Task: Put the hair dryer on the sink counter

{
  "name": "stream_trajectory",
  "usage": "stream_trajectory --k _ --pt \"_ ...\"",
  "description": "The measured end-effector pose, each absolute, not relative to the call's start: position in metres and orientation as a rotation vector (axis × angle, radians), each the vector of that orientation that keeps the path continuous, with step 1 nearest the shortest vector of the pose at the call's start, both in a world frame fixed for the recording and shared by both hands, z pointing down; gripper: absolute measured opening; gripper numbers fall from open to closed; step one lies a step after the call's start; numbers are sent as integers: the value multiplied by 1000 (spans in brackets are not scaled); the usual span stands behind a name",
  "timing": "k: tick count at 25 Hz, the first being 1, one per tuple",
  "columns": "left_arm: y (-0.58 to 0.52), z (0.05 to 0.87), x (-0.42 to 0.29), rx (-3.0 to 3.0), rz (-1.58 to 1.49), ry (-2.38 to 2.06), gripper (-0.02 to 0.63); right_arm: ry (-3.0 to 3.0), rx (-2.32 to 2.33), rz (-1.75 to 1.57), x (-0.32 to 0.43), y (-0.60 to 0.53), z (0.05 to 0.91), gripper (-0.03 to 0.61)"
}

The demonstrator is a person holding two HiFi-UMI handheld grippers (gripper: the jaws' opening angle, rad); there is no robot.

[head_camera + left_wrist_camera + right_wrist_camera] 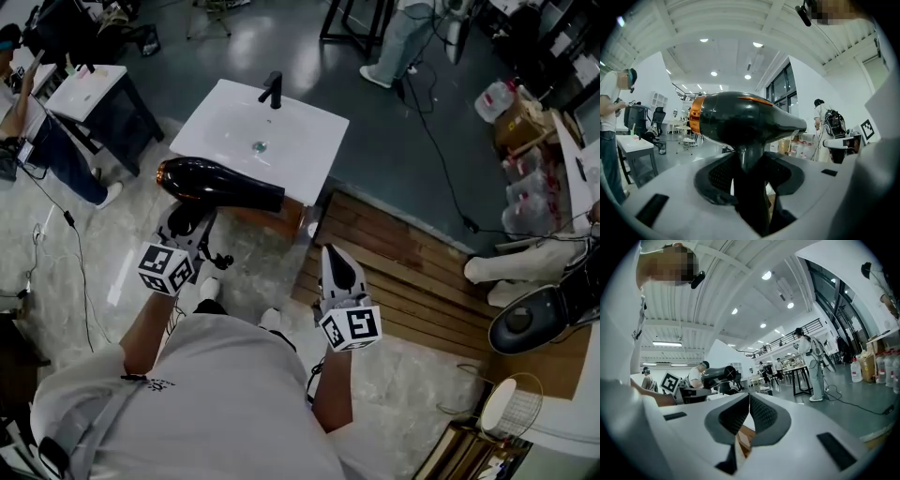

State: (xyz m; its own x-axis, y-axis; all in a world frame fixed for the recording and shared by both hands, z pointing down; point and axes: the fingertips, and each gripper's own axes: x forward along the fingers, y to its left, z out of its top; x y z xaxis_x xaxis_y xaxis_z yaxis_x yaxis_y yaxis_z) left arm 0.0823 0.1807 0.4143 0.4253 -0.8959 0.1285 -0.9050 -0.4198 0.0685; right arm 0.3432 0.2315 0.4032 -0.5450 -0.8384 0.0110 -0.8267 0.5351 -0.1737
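The left gripper (190,221) has its jaws closed on the handle (750,187) of the dryer (220,184). They stand fairly wide apart only because the handle fills the gap between the pads. The handle drops from the barrel towards the person, so the barrel rides on top of the jaws. Its long axis lies crosswise to the way the gripper points: in the head view the orange rear end is at the left and the nozzle at the right, dipping a little. The dryer is held in the air at the near left edge of the white worktop (220,117), its barrel roughly parallel to that edge and overlapping it in the head view. I cannot tell how high above the surface it sits. The bare white surface, with the drain (260,146) and black tap (272,89) beyond, lies straight ahead of the left jaws, farther from the person. Setting the dryer down therefore looks like a short carry forward and down, with the barrel laid along the flat part instead of across the drain. The right gripper (333,255) is empty, its jaws pressed together at the tips. It hangs to the right over the wooden floor planks (403,272), beside the near right corner of the worktop and apart from the dryer, so the left hand alone is placed to finish the job.
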Motion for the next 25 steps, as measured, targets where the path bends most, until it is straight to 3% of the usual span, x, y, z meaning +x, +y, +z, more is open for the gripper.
stream_trajectory --k 25 --pt "141 423 -51 2606 135 -1481 183 2669 -1513 -237 181 204 399 9"
